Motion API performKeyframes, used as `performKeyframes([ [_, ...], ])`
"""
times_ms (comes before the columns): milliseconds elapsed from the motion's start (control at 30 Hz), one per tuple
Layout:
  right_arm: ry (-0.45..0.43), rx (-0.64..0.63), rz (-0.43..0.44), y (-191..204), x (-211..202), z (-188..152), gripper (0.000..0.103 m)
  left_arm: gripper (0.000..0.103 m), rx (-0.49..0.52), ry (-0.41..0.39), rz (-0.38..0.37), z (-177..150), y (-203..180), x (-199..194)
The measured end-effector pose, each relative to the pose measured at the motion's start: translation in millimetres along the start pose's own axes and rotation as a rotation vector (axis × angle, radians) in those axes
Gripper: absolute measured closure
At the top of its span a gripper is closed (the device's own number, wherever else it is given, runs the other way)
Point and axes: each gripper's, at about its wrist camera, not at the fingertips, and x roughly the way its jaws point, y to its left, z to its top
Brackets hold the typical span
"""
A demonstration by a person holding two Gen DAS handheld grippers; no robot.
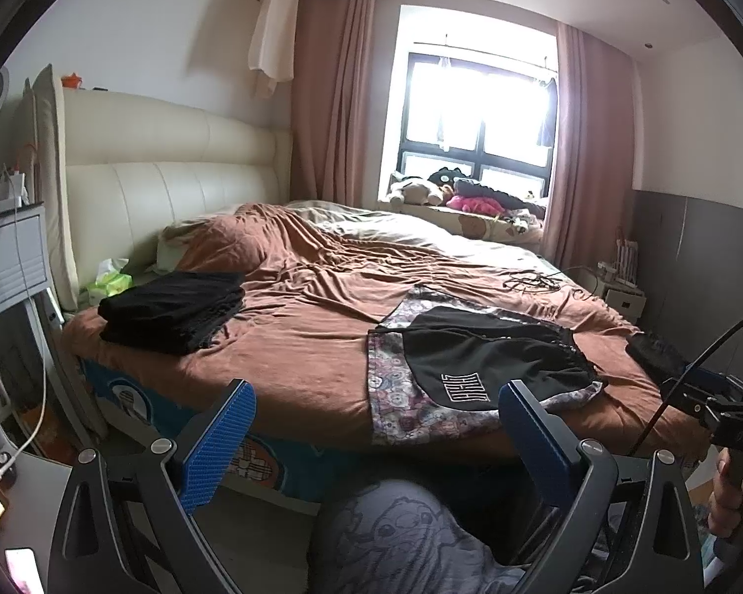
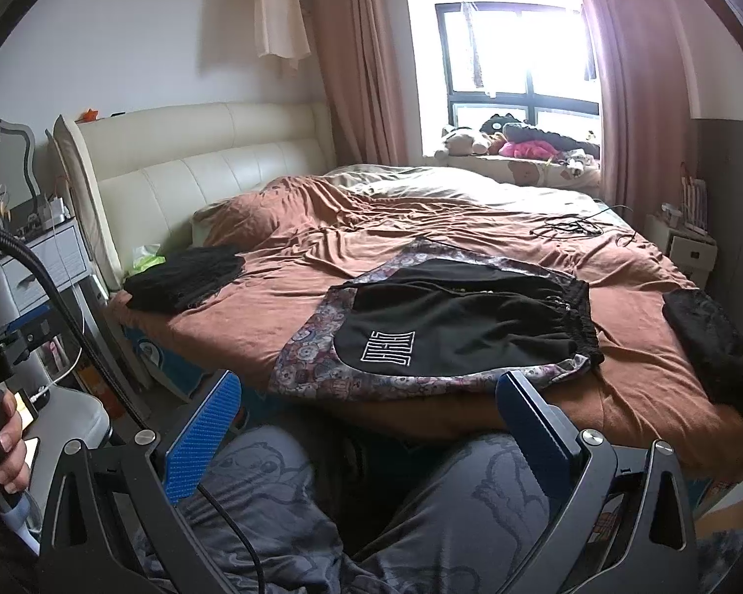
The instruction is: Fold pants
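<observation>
Black shorts with a white logo (image 1: 490, 351) lie flat on a patterned cloth (image 1: 391, 396) at the near edge of the bed; they also show in the right wrist view (image 2: 451, 321), on the same patterned cloth (image 2: 312, 351). My left gripper (image 1: 376, 396) is open and empty, held back from the bed edge, short of the shorts. My right gripper (image 2: 366, 391) is open and empty, also short of the bed edge, facing the shorts. Neither touches the fabric.
A stack of folded black clothes (image 1: 173, 309) sits on the bed's left near the headboard (image 1: 173, 178). Another dark garment (image 2: 713, 341) lies at the right edge. Cables (image 2: 569, 227) lie farther back. A nightstand (image 1: 10, 257) stands left. The person's knees (image 2: 282, 495) are below.
</observation>
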Motion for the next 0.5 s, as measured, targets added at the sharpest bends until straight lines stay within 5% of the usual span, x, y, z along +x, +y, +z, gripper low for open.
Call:
performKeyframes([
  [500,-0.001,-0.004,-0.028,-5.9,0.5,1.1,0.0,0.003,-0.005,0.008,-0.014,-0.5,-1.8,3.6],
])
